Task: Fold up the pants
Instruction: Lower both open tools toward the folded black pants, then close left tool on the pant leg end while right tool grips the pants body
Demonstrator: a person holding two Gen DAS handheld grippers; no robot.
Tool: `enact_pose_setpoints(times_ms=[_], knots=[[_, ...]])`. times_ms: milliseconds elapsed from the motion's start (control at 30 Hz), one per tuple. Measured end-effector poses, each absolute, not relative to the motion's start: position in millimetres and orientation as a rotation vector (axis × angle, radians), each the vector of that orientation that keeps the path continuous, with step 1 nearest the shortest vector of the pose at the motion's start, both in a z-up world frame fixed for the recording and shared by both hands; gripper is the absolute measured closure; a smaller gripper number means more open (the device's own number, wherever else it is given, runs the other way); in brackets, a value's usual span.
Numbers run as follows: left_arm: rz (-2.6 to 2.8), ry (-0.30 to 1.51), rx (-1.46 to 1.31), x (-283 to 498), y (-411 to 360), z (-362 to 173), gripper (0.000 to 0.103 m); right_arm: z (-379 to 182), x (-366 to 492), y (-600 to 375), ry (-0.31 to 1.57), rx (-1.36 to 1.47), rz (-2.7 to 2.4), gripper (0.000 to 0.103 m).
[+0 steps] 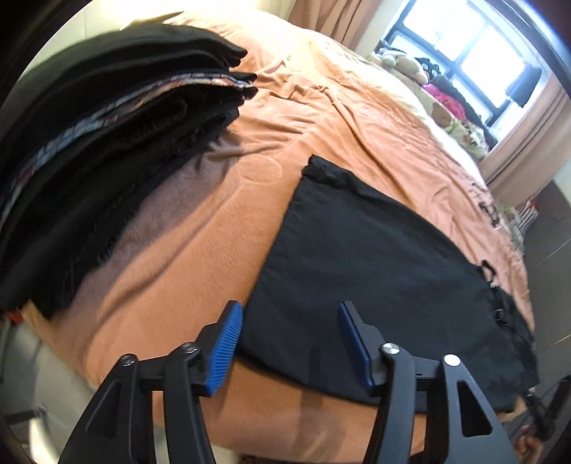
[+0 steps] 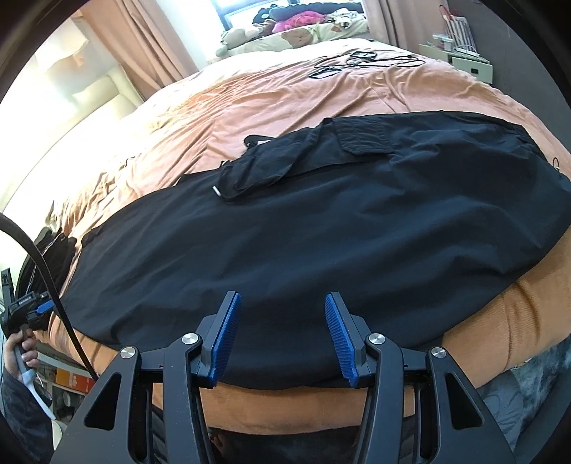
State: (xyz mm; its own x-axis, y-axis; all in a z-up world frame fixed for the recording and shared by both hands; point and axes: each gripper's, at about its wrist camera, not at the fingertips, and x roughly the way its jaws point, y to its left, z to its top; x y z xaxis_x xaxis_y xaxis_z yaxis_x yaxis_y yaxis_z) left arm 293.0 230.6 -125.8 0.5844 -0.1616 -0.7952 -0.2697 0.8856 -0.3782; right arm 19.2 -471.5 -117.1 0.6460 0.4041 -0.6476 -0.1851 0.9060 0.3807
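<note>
Black cargo pants (image 2: 321, 228) lie flat across the near part of an orange bedspread (image 2: 249, 96), with a flap pocket (image 2: 364, 137) on the upper side. In the left wrist view the pants (image 1: 374, 271) stretch away to the right. My left gripper (image 1: 289, 317) is open and empty, just above the pants' near left edge. My right gripper (image 2: 282, 307) is open and empty, over the near edge of the pants at the bed's front. The left gripper also shows at the far left of the right wrist view (image 2: 37, 308), held in a hand.
A stack of folded dark clothes (image 1: 107, 142) sits on the bed to the left. Cables and small black items (image 2: 357, 60) lie far up the bed. Plush toys and pillows (image 2: 296, 28) sit by the window. A white bedside unit (image 2: 464, 53) stands at right.
</note>
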Motion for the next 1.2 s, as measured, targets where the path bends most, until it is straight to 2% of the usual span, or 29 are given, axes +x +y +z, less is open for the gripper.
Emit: enact_pose_setpoints(times_ms=[233, 367, 667, 1033, 1133, 1167, 1200], knots=[[0.015, 0.967, -0.684, 277, 232, -136, 0.040, -120, 20, -469, 0.810, 0.317, 0.365, 0.056], [0.011, 0.958, -0.711, 272, 233, -140, 0.035, -119, 19, -464, 0.807, 0.321, 0.370, 0.056], [0.012, 0.973, -0.754, 283, 230, -162, 0.035, -125, 20, -457, 0.822, 0.334, 0.372, 0.056], [0.018, 0.787, -0.770, 281, 233, -155, 0.034, -124, 19, -455, 0.792, 0.332, 0.366, 0.056], [0.018, 0.809, -0.784, 282, 229, -161, 0.035, -124, 19, -446, 0.786, 0.302, 0.370, 0.056], [0.030, 0.822, -0.777, 283, 227, -164, 0.037, -125, 20, -444, 0.786, 0.295, 0.372, 0.056], [0.043, 0.826, -0.766, 284, 225, -166, 0.044, -125, 21, -440, 0.783, 0.283, 0.378, 0.056]])
